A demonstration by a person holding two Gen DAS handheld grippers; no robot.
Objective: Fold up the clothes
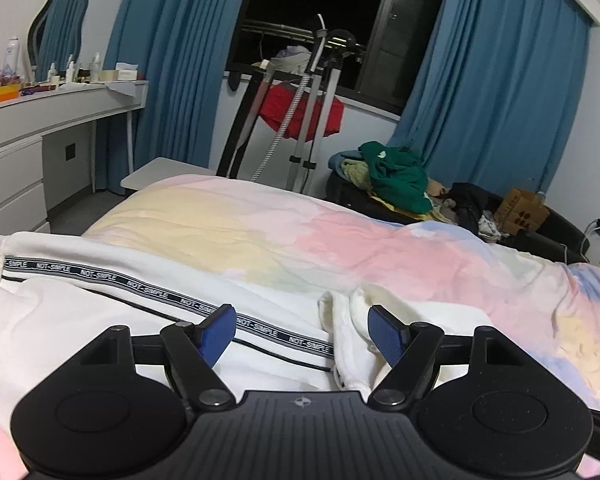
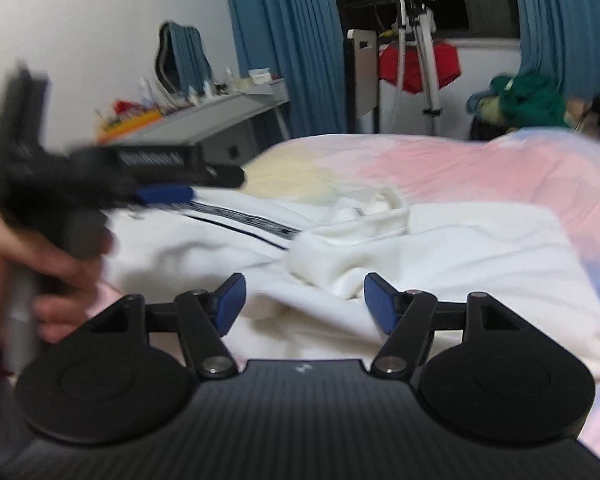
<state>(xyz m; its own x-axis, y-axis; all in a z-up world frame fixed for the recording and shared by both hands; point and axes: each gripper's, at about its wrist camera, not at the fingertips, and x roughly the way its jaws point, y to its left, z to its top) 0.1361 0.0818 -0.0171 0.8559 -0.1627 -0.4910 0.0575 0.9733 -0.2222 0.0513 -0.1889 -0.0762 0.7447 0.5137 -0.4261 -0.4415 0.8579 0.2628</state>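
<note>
Both my grippers, left point(image 1: 302, 334) and right point(image 2: 304, 300), stand apart, holding nothing. The white trousers point(image 1: 148, 280) at lower frame lie bunched; I think a careless grab can spoil the fold.

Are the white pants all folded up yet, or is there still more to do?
Partly. The white pants already lie doubled over on the pastel blanket, with one cuff bunched on top. Right now nothing is held: the left tongs and right tongs both stand open above the cloth. Still left, probably: smoothing that bunched cuff and another fold. The heap of clothes beyond the bed looks unfolded.
</note>
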